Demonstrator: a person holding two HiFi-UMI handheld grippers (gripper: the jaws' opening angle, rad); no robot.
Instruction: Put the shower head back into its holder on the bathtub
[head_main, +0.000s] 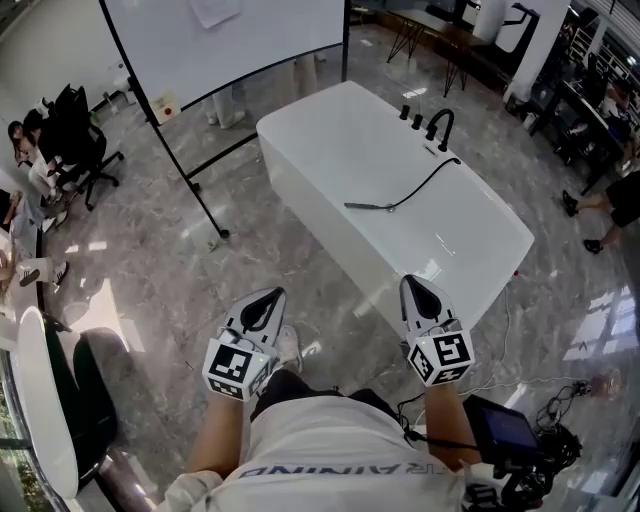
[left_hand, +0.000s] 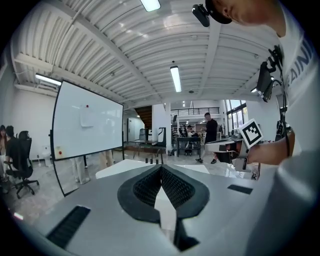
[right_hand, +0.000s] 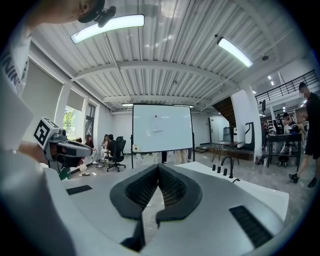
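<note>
my left hand-held gripper (head_main: 262, 298) and right hand-held gripper (head_main: 417, 287) are both shut, empty. the shower head (head_main: 368, 206) lies inside the bathtub (head_main: 292, 192) rim at 12 o'clock. i'd open wide, then grip its handle squarely.

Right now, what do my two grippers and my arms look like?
The left gripper and the right gripper match: pale grey bodies with black, finely textured jaw pads that form a teardrop outline. Behind each sits a marker cube printed with black-and-white squares. You wear a white short-sleeved T-shirt, so the forearms are uncovered. A thin black cable runs by the right forearm.
</note>
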